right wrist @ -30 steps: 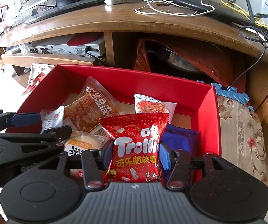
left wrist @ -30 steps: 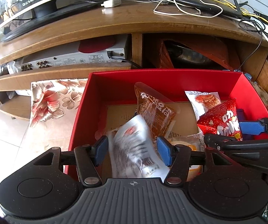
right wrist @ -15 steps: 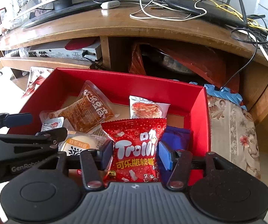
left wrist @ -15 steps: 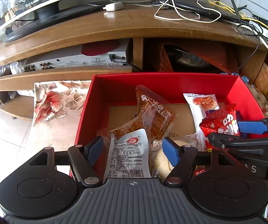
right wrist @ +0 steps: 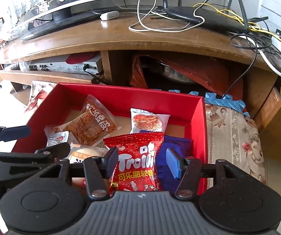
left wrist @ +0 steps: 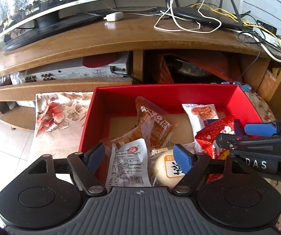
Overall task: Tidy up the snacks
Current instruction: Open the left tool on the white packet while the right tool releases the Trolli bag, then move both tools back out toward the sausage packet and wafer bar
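We hold both hand-held grippers, left (left wrist: 139, 156) and right (right wrist: 142, 161), wide open, gripping nothing, above the red cardboard box (right wrist: 124, 95), since its foil snack packets already lie inside.

**Red box on the floral cloth, cabinet behind**

At centre frame I see the open red cardboard box (left wrist: 85, 125) resting on a floral-patterned cloth surface (left wrist: 60, 113), which shows at its left and right. Across the upper frame runs the curved brown wooden TV cabinet top (right wrist: 109, 37), carrying a black TV base (right wrist: 48, 27), a white adapter (right wrist: 109, 15), a black router (right wrist: 205, 19) and loose cables.
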Demonstrator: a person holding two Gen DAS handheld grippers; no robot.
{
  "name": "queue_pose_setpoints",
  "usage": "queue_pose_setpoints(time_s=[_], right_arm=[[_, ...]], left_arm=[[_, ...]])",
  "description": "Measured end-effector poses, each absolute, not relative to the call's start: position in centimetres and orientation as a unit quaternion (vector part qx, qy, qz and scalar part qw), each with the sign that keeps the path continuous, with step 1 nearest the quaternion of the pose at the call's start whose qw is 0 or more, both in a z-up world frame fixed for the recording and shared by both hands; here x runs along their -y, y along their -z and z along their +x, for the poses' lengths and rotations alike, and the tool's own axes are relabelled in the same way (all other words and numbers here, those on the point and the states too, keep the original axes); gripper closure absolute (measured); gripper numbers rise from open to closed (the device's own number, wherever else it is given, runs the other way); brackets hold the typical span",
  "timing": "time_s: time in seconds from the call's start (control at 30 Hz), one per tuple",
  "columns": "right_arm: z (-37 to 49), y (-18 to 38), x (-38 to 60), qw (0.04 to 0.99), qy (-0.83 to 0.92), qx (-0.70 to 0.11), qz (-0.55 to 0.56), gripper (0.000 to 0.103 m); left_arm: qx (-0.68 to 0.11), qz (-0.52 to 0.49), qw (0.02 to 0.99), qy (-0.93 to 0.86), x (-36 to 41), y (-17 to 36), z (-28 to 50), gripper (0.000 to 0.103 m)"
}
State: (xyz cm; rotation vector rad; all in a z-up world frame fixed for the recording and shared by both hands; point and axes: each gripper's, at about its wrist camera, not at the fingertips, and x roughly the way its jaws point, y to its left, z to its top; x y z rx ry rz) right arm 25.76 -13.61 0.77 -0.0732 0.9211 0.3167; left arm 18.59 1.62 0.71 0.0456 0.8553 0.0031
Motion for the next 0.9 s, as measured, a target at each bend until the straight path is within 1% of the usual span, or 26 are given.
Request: queue_pose_setpoints(time_s=[0.4, 0.7, 0.83, 0.9], right_arm=[[24.1, -2.2, 14.5, 0.889, -0.151, -0.432, -0.024, 0.05], [21.4, -3.3, 16.0, 0.891, -0.15, -0.429, -0.016, 0.05], [19.6, -3.6, 16.8, 0.89, -0.153, -0.43, -0.011, 0.046], [18.7, -3.6, 17.1, 0.888, -0.153, -0.433, -0.011, 0.046]], left_arm=[[-0.402, 0.016, 0.915, 0.01, -1.3, -1.9, 17.3, 0.019], [-0.399, 0.006, 0.916, 0.03, -1.0, -2.6, 15.4, 0.017], [-0.403, 0.005, 0.914, 0.037, -0.8, -2.6, 14.4, 0.017], [-0.409, 0.001, 0.911, 0.043, -0.7, -2.3, 13.9, 0.017]])
